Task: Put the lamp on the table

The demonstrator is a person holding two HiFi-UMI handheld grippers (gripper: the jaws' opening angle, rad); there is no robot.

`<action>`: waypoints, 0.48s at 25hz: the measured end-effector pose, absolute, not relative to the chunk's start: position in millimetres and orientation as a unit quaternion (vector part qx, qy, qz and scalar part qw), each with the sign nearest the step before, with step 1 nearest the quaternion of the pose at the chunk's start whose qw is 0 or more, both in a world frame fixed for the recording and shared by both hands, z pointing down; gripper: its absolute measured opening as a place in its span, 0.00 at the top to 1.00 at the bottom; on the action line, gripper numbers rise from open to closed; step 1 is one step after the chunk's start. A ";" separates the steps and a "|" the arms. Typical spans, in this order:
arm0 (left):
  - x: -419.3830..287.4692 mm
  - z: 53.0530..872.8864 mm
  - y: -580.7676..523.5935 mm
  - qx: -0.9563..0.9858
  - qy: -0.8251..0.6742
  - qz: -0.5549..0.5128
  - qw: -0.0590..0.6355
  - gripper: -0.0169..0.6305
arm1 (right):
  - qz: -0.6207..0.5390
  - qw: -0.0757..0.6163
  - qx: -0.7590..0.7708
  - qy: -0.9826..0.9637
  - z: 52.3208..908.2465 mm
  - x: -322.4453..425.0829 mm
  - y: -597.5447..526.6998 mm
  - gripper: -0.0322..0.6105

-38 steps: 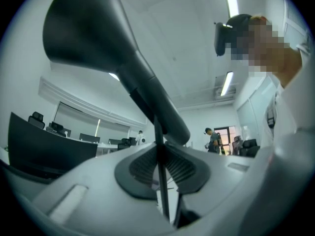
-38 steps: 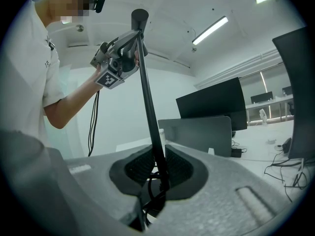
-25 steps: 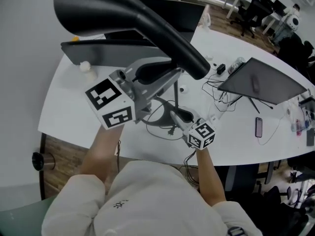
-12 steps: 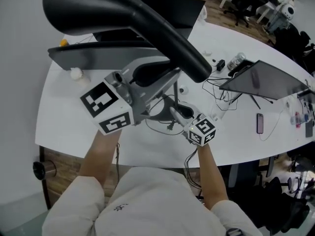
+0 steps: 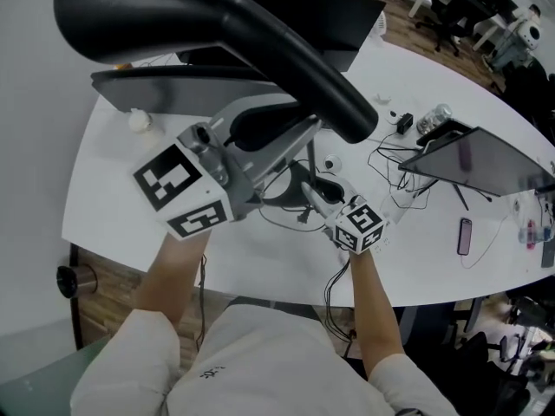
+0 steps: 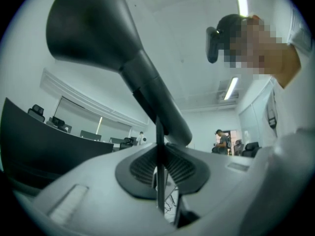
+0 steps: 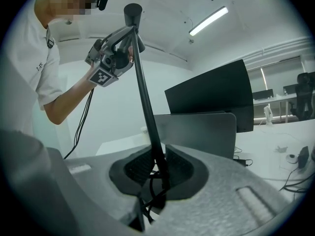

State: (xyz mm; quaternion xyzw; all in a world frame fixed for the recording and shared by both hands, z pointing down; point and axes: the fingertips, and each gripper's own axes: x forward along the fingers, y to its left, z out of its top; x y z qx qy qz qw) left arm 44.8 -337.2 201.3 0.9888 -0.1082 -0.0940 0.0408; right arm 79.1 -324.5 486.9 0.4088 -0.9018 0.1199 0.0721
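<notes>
Left gripper (image 5: pixel 305 131) held high and right gripper (image 5: pixel 310 196) low over the table (image 5: pixel 113 198) both clamp the lamp's (image 5: pixel 217 24) thin pole (image 7: pixel 144 82).

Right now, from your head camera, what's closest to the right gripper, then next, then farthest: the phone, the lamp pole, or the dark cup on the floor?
1. The lamp pole, clamped in the right gripper.
2. The phone, lying on the table to its right.
3. The dark cup, down on the floor at far left.
</notes>
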 end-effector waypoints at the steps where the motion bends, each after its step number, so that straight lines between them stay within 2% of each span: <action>1: 45.0 202.8 -339.3 0.988 -0.115 -0.092 0.041 0.92 | 0.121 0.072 0.404 -0.904 488.4 78.8 -327.1 0.85; 12: 50.3 216.8 -359.6 0.981 -0.173 -0.081 0.032 0.92 | 0.118 0.077 0.360 -0.922 503.2 81.7 -355.2 0.85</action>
